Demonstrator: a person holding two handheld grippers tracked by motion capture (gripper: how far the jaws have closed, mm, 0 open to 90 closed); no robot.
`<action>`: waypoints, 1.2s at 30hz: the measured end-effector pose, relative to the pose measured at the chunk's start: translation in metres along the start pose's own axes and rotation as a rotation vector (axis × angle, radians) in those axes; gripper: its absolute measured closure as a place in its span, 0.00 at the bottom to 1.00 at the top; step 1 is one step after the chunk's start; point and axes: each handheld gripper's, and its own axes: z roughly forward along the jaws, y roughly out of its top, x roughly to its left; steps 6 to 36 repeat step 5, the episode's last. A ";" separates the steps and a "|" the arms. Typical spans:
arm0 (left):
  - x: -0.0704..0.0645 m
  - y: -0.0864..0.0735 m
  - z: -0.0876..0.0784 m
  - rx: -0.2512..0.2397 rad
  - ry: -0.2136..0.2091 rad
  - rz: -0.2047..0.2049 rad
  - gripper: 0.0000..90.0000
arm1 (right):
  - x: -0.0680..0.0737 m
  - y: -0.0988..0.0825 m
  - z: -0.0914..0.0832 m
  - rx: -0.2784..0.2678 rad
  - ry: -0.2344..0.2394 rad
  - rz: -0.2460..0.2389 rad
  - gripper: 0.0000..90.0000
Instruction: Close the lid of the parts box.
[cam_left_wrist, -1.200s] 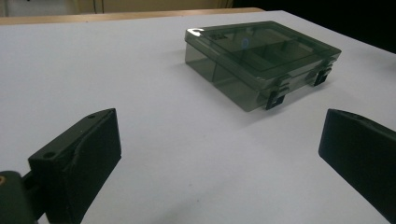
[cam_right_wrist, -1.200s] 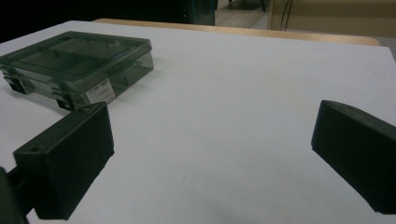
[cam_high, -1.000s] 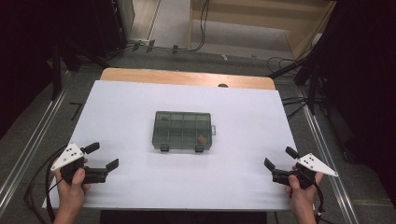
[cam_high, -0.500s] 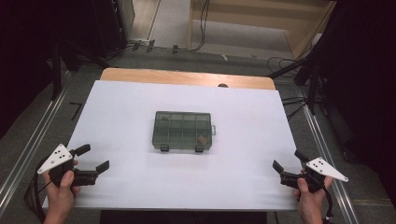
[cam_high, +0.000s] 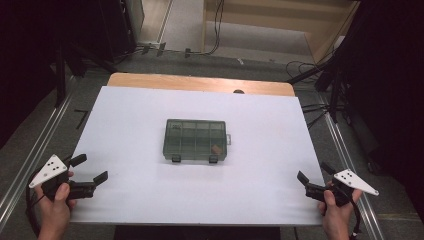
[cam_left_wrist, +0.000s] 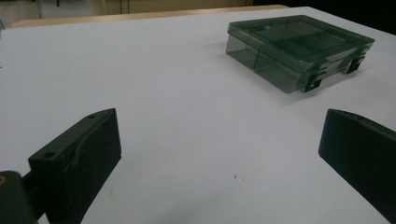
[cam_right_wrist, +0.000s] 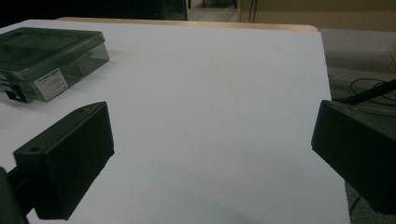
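I hold my left gripper (cam_high: 90, 170) at the near left corner of the white table (cam_high: 125, 115), jaws spread wide with nothing between them, and my right gripper (cam_high: 315, 177) at the near right corner, also spread and empty. The compartment box (cam_high: 195, 140), smoky green with its lid shut and two latches facing me, lies forward and inward of both grippers, well apart from each, roughly midway between them. Its long axis runs across the table, from one gripper's side to the other's. In the left gripper view it sits ahead and to the right of the jaws; in the right gripper view, ahead and to the left. Neither hand looks clearly nearer, I judge. Both hands grip from below, jaws angled inward toward the box, low over the surface.
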 end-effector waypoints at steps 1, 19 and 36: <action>0.001 0.000 0.000 0.001 -0.002 -0.004 0.00 | 0.000 0.000 0.000 0.001 0.000 0.001 0.00; 0.001 -0.001 0.001 0.004 0.001 -0.006 0.00 | -0.001 0.000 -0.001 -0.011 -0.018 0.007 0.00; 0.001 -0.001 0.001 0.004 0.001 -0.006 0.00 | -0.001 0.000 -0.001 -0.011 -0.018 0.007 0.00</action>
